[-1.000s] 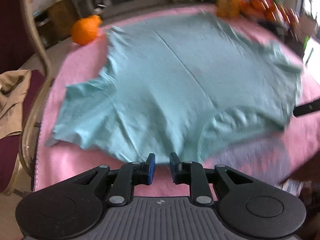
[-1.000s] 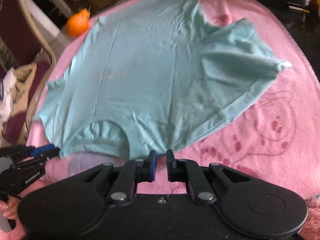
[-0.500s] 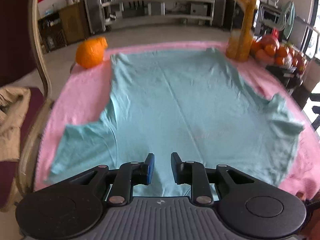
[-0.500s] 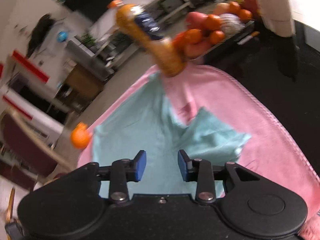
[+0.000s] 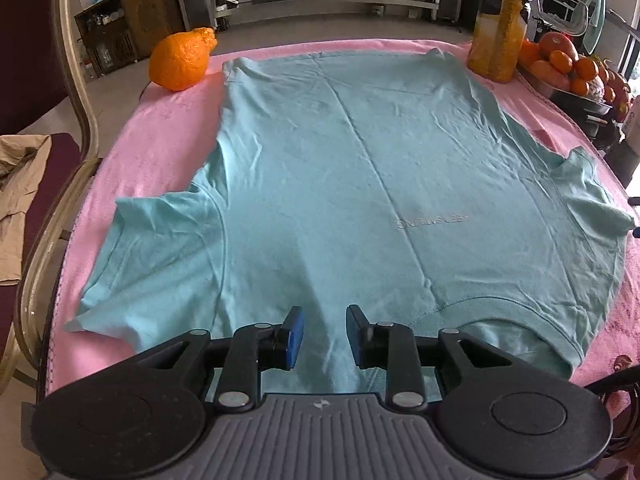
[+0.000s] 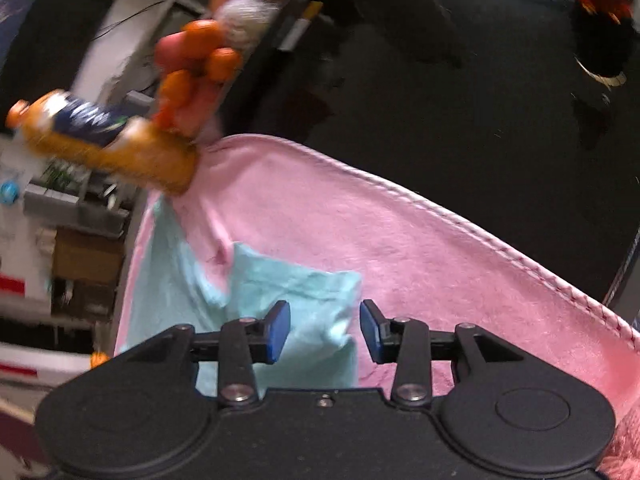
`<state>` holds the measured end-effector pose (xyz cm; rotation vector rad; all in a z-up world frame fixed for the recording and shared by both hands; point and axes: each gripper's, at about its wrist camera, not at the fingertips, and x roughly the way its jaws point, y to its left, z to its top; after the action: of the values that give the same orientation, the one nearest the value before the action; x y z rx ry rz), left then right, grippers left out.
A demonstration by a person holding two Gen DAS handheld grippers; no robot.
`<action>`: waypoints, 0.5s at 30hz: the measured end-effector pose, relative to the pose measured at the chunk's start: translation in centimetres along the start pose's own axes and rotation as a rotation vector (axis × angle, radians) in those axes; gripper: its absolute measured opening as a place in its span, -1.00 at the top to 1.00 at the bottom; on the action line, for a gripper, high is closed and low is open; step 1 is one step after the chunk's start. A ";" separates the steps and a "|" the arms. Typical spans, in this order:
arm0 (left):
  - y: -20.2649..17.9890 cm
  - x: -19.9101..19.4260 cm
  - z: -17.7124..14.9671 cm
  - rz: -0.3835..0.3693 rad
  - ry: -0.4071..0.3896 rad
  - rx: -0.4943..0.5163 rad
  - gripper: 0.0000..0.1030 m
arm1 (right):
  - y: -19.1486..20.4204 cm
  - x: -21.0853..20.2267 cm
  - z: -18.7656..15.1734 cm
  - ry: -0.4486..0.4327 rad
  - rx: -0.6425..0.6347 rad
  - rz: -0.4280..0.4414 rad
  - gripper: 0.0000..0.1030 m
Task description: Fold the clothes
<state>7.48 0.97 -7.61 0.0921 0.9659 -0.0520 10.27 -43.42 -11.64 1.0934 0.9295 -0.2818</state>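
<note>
A light teal T-shirt (image 5: 360, 180) lies spread flat on the pink cloth (image 5: 160, 140), collar toward me and both sleeves out. My left gripper (image 5: 322, 332) hovers over the shoulder left of the collar. Its jaws are opening, with only flat fabric below them and nothing pinched. In the tilted, blurred right wrist view, my right gripper (image 6: 325, 328) stands open over the right sleeve (image 6: 296, 292). The sleeve edge lies under the gap and the pads do not press on it.
An orange fruit (image 5: 182, 60) sits at the cloth's far left corner, and an orange drink bottle (image 5: 500, 32) at the far right corner. A fruit tray (image 5: 560, 64) lies beyond it. A chair (image 5: 72, 120) with a beige garment (image 5: 16, 200) stands left. Dark tabletop (image 6: 440, 100) borders the pink cloth (image 6: 400, 240).
The left gripper moved forward over the shirt's shoulder and its jaws widened a little. The right gripper opened, rolled, and swung from the shirt's shoulder edge to the right sleeve.
</note>
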 end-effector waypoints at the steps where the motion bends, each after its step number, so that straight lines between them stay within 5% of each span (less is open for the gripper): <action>1: 0.1 -0.1 0.0 0.002 0.000 -0.003 0.44 | -0.1 0.2 0.0 -0.007 0.011 -0.012 0.32; 4: 0.4 -0.1 -0.1 -0.001 0.001 -0.011 0.43 | -0.3 0.7 0.1 -0.026 0.034 -0.027 0.34; 9: 0.5 -0.1 -0.1 0.003 -0.002 -0.010 0.43 | 0.5 1.7 -0.1 -0.039 -0.025 -0.053 0.91; 15: 0.7 -0.3 -0.2 0.021 -0.017 -0.004 0.43 | 4.1 -1.4 -2.5 -0.200 -0.284 -0.022 0.95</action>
<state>7.27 1.64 -7.46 0.0982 0.9482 -0.0312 10.65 -39.71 -8.31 0.7789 0.7758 -0.2629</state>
